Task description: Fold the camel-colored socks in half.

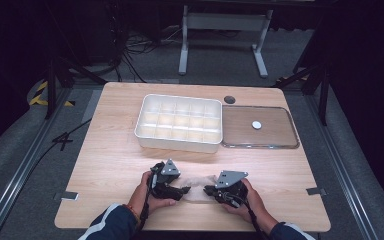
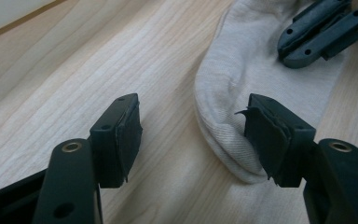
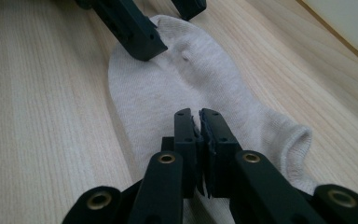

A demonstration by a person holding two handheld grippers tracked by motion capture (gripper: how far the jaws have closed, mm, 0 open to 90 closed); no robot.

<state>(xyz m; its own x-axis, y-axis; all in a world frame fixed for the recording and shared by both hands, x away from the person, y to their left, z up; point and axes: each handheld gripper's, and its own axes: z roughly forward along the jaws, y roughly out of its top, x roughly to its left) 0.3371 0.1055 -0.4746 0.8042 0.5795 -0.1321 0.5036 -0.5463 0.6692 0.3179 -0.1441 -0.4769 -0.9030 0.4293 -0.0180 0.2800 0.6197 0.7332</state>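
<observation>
Sock [image 3: 191,88] lies flat on the table [image 1: 110,165], right tool [image 3: 199,119] clamped shut on it (toe at twelve o'clock), left tool [image 2: 193,135] gaping, one pad touching its edge.

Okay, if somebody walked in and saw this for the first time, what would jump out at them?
Probably the pale sock lying flat on the near edge of the wooden table, with the right hand-held gripper shut over it and the left hand-held gripper open at its toe end. Behind them sits a white compartment tray, with its clear lid alongside.
</observation>
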